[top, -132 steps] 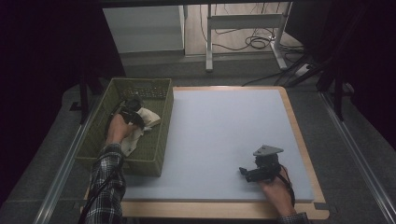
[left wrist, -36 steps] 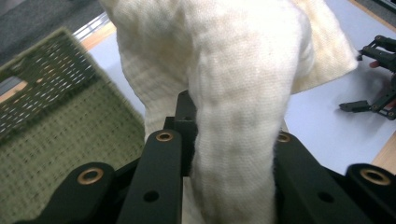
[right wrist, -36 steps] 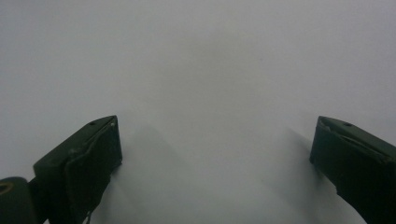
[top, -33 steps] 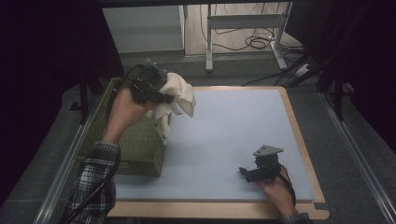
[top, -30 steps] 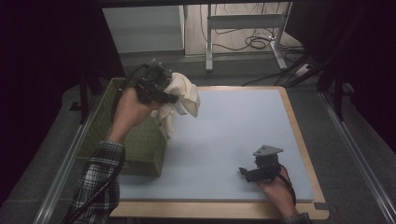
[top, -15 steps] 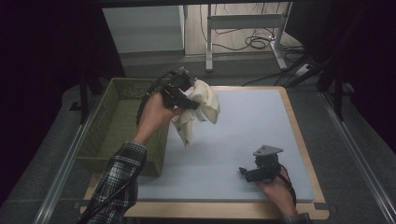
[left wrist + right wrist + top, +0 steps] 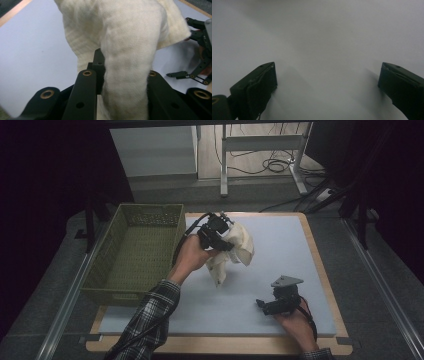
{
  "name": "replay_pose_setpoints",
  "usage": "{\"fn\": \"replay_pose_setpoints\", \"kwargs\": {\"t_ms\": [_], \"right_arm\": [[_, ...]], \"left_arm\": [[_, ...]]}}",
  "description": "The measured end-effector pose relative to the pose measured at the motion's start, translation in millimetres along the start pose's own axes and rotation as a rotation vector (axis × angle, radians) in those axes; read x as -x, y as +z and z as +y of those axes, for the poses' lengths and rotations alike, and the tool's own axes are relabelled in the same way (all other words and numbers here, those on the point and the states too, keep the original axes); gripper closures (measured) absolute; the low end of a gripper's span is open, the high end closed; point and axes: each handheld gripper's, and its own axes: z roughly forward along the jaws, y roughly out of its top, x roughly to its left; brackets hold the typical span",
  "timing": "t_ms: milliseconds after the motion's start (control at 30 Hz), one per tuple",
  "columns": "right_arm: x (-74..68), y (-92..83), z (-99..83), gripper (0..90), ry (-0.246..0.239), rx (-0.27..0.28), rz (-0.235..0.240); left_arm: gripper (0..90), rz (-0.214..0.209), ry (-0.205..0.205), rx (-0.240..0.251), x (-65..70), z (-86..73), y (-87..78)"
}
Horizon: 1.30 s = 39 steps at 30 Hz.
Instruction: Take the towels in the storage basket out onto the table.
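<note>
A cream knitted cloth (image 7: 236,251) hangs in the air over the left middle of the pale blue-grey table mat (image 7: 285,240). My left gripper (image 7: 220,233) is shut on its upper part, and the lower end dangles just above the mat. In the left gripper view the cloth (image 7: 130,45) is bunched between the two black jaws of that gripper (image 7: 120,73) and hides most of what lies ahead. My right gripper (image 7: 263,305) rests low on the mat at the front right. Its jaws stand open with nothing between them (image 7: 327,75).
A green woven basket (image 7: 96,292) stands off the mat's left edge; no contents show inside it. A wooden border (image 7: 325,270) frames the mat. Desk legs and cables (image 7: 272,162) lie on the floor beyond the table. My right gripper (image 7: 200,72) also shows at the right of the left gripper view.
My left gripper lifted the cloth out of the basket, carried it right over the mat and lowered it somewhat. The right gripper has stayed where it was.
</note>
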Motion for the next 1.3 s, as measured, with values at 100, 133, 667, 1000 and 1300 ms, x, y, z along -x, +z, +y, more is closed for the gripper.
{"fn": "replay_pose_setpoints", "kwargs": {"t_ms": [100, 133, 667, 1000, 1300], "right_arm": [[0.2, 0.1, -0.1, 2.2, -0.003, 0.000, -0.002], [0.1, 0.1, -0.1, 2.3, -0.002, 0.000, -0.002], [0.2, 0.1, -0.1, 2.3, -0.003, 0.001, -0.002], [0.2, 0.1, -0.1, 2.3, -0.005, 0.002, -0.003], [0.2, 0.0, -0.1, 2.3, -0.001, 0.002, -0.002]], "left_arm": [[74.2, -0.001, 0.015, -0.018, 4.8, 0.9, 13.8], [74.2, 0.008, 0.023, -0.023, 6.8, 0.9, 18.3], [66.8, 0.046, 0.014, -0.056, 6.3, -25.5, 80.3], [32.1, -0.001, -0.044, -0.014, -1.2, -46.4, 101.4], [23.1, 0.026, -0.006, 0.015, -0.6, -58.5, 73.6]]}}
